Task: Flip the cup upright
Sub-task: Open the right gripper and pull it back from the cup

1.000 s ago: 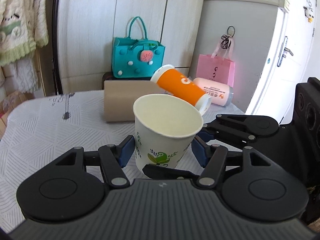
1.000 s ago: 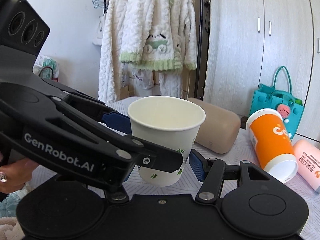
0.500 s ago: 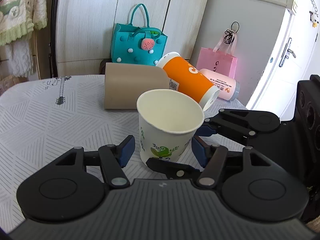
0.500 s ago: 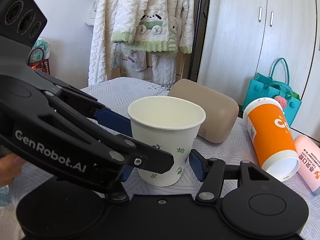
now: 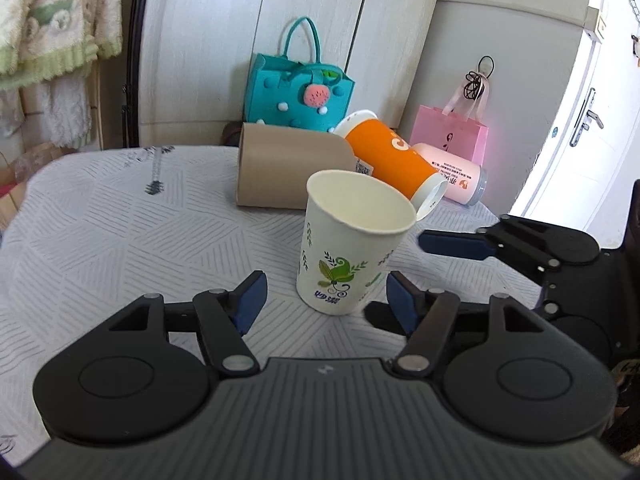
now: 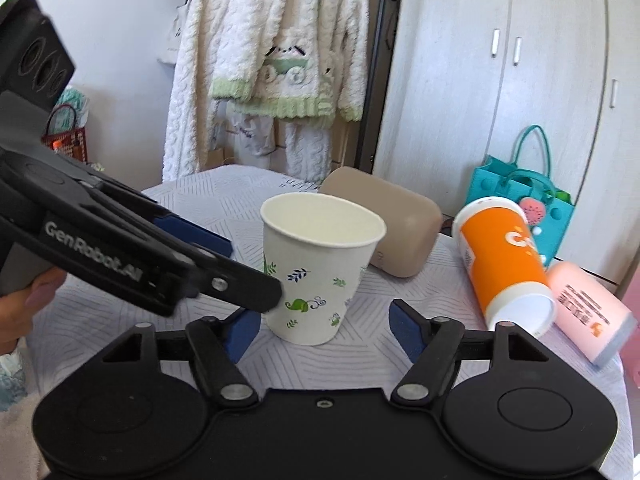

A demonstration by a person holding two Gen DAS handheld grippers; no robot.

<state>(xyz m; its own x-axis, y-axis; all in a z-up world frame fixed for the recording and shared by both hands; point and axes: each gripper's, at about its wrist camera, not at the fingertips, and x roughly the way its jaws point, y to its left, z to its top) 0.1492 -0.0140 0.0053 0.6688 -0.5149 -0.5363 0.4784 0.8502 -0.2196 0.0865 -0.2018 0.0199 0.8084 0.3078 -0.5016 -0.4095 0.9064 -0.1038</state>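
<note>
A white paper cup with green leaf prints [image 5: 348,248] [image 6: 318,268] stands upright on the patterned table, mouth up. My left gripper [image 5: 326,300] is open, its blue pads on either side of the cup's base and apart from it. My right gripper [image 6: 320,326] is open too, just in front of the cup, not touching it. Each gripper shows in the other's view: the right one at the right of the left wrist view, the left one at the left of the right wrist view.
Behind the cup lie a tan rounded box [image 5: 288,172] [image 6: 392,226], an orange cup on its side [image 5: 394,162] [image 6: 506,264] and a pink cup on its side [image 5: 452,176] [image 6: 592,316]. A teal bag [image 5: 298,92] and a pink bag [image 5: 452,132] stand beyond the table edge.
Both grippers have opened wider and drawn back from the cup. The cup now stands free on the table, no longer tilted between the pads.
</note>
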